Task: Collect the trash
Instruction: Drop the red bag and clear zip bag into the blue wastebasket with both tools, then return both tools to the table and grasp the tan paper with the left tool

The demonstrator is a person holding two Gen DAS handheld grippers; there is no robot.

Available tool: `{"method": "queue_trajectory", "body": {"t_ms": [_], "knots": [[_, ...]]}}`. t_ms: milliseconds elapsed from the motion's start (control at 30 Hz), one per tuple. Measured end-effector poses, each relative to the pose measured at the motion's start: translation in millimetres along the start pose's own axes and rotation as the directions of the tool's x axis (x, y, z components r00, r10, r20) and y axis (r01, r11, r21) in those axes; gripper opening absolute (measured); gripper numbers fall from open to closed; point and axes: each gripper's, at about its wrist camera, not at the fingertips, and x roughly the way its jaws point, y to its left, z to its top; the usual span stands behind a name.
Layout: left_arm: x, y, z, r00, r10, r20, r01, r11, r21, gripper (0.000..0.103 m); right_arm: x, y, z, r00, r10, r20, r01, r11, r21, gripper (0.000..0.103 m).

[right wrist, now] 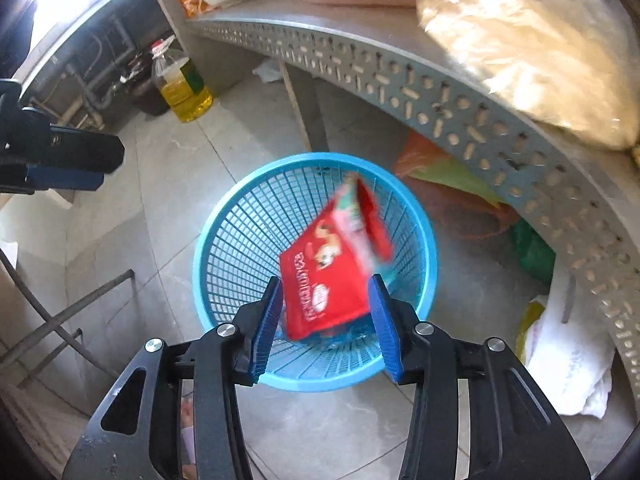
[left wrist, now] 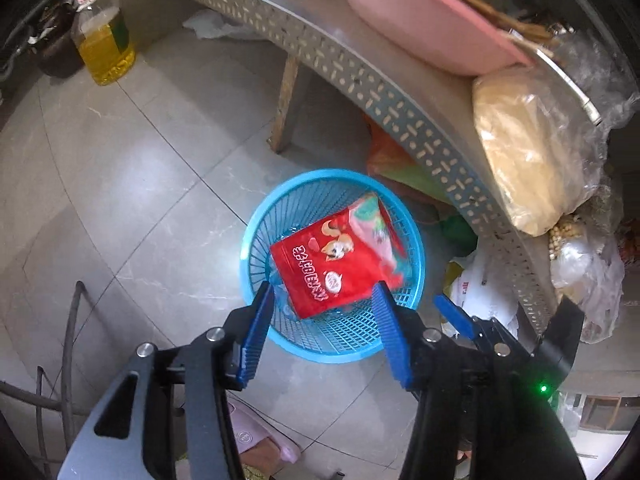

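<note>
A blue mesh basket (left wrist: 245, 256) (right wrist: 197, 264) stands on the tiled floor beside the table. A red snack bag (left wrist: 320, 268) (right wrist: 320, 288) is inside its mouth, tilted, and blurred in the right wrist view. My left gripper (left wrist: 323, 294) hangs open above the basket's near rim, and its blue pads stand clear of the bag. My right gripper (right wrist: 326, 284) is open too, with the bag showing between and below its fingers, not pressed by them. Each gripper shows at the edge of the other's view, the right gripper (left wrist: 508, 316) and the left gripper (right wrist: 80, 166).
A grey perforated table (left wrist: 360, 76) curves over the basket and carries a pink basin (left wrist: 420, 20) and a clear sack of yellowish stuff (left wrist: 532, 148). An oil bottle (left wrist: 106, 44) stands far left. Plastic bags (right wrist: 568, 356) lie under the table at right. Metal legs (right wrist: 80, 304) are at left.
</note>
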Motion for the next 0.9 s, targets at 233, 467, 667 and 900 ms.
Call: {"method": "queue_trajectory", "body": {"t_ms": [233, 467, 667, 900], "knots": [[-79, -2, -29, 0.994, -0.026, 0.103, 0.026, 1.0, 0.007, 0.05, -52, 4, -13, 0.996, 0.03, 0.086, -0.029, 1.0, -0.01, 0.044], [-205, 6, -108, 0.936, -0.071, 0.346, 0.071, 0.997, 0.014, 0.066, -120, 36, -18, 0.978, 0.095, 0.185, -0.079, 0.993, -0.089, 0.059], [-278, 33, -205, 0.871, -0.048, 0.49, 0.07, 0.997, -0.027, 0.07, -169, 81, -19, 0.953, 0.222, 0.204, -0.177, 0.96, -0.217, 0.066], [-330, 91, -328, 0.787, 0.12, 0.605, -0.026, 0.986, -0.163, 0.076, -214, 154, -22, 0.89, 0.429, 0.155, -0.343, 0.853, -0.394, 0.072]]}}
